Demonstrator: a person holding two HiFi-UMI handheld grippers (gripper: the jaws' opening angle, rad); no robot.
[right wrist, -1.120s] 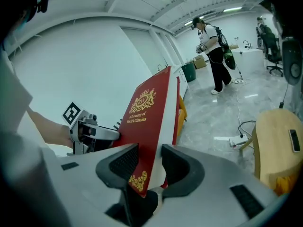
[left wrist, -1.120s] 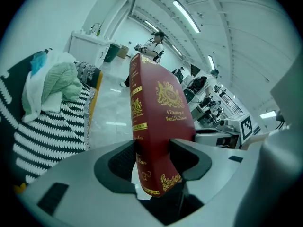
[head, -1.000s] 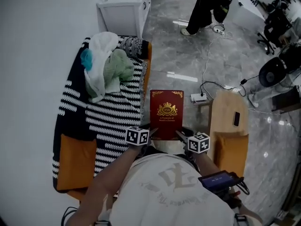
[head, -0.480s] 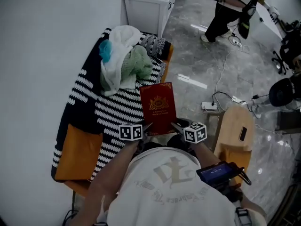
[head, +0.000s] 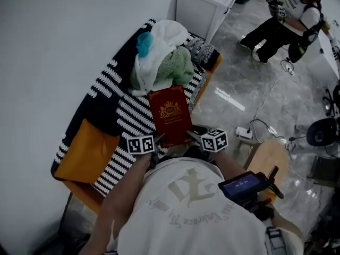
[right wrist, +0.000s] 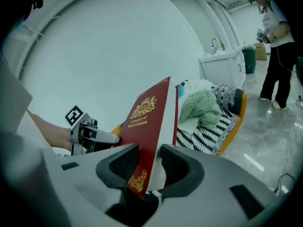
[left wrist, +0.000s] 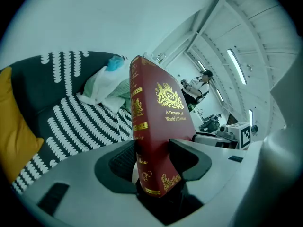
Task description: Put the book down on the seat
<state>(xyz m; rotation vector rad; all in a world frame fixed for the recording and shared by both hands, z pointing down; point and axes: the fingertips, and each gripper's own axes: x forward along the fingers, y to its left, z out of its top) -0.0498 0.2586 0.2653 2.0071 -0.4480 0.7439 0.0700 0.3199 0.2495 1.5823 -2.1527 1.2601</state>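
The left hand-held gripper (head: pixel 159 138) and right hand-held gripper (head: pixel 190 136) each clamp the red book (head: pixel 170 116) by its near edge, over the blanket-draped seat (head: pixel 87 153), near a heap of clothes (head: pixel 162 62).

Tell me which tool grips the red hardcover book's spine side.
The left tool: the gold-banded spine of the red hardcover book sits between its jaws. The right tool clamps the white page-edge side instead.

Dim, cool head view; fisheye gripper views darken at corners, ceiling strips (left wrist: pixel 235 65) glaring.
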